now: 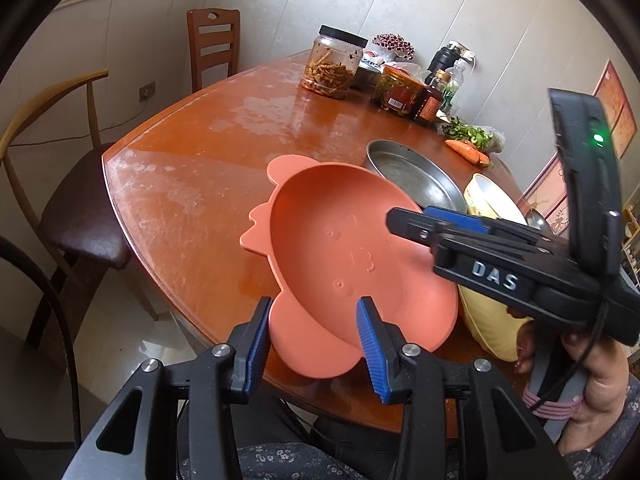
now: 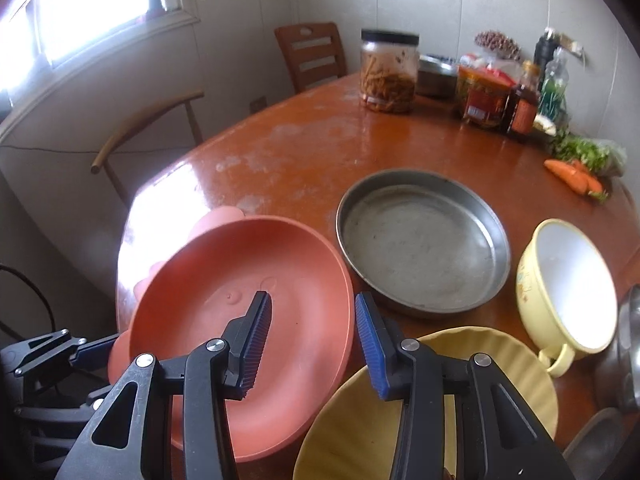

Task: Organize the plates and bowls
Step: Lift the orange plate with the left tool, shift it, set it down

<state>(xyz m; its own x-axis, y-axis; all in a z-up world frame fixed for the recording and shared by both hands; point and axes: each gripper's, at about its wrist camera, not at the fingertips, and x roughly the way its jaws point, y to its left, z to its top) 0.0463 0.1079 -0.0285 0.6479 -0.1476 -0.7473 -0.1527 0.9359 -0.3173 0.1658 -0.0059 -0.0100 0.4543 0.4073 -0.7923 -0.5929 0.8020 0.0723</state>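
Our left gripper (image 1: 314,344) and right gripper (image 2: 312,344) clench opposite rims of the orange plate (image 1: 344,248), likely sharing its width to lift it level off the tabletop (image 1: 192,176).

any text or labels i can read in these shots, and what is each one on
"DAS": raised silver letters on the black body of the right gripper, seen from the left wrist view.
Red-labelled jar: print and a barcode patch, too blurred to read.
Dark sauce bottle: orange label, print too small to read.
Yellow cup: a faint side motif, not legible.
Nothing else readable.
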